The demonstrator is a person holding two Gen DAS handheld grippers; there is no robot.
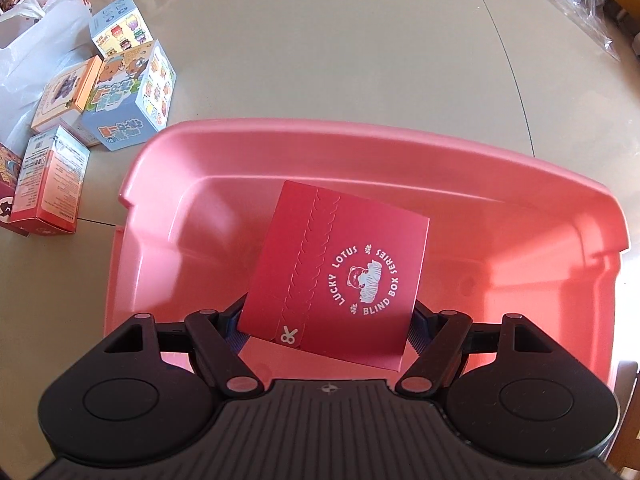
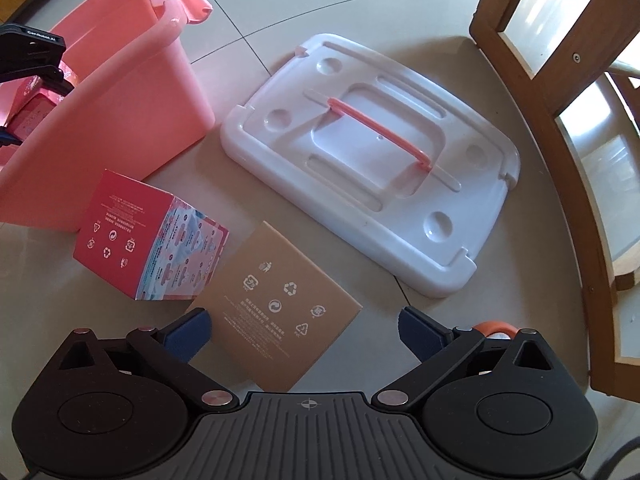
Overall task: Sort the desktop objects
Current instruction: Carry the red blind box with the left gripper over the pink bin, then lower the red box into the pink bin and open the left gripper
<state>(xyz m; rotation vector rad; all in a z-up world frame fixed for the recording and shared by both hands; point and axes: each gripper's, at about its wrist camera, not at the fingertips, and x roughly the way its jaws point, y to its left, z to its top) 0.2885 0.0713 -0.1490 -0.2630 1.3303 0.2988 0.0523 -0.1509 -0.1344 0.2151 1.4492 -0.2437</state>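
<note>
L gripper (image 1: 326,320) clamped on red blind box (image 1: 336,272), held over pink bin (image 1: 160,184). R gripper (image 2: 304,330) wide open, straddling brown box (image 2: 276,308), gripping nothing. Risk: tilted red box landing askew if dropped now.

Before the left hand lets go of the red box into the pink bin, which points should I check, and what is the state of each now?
1. The left gripper holds the red box on both sides: ok.
2. Red box is over the pink bin opening: ok.
3. Bin floor under the box is free: ok where visible.
4. Red box sits level: not ok, it is tilted.
5. White lid is off, beside the bin: ok.
6. Right gripper is open, jaws either side of the brown box: ok.
</note>
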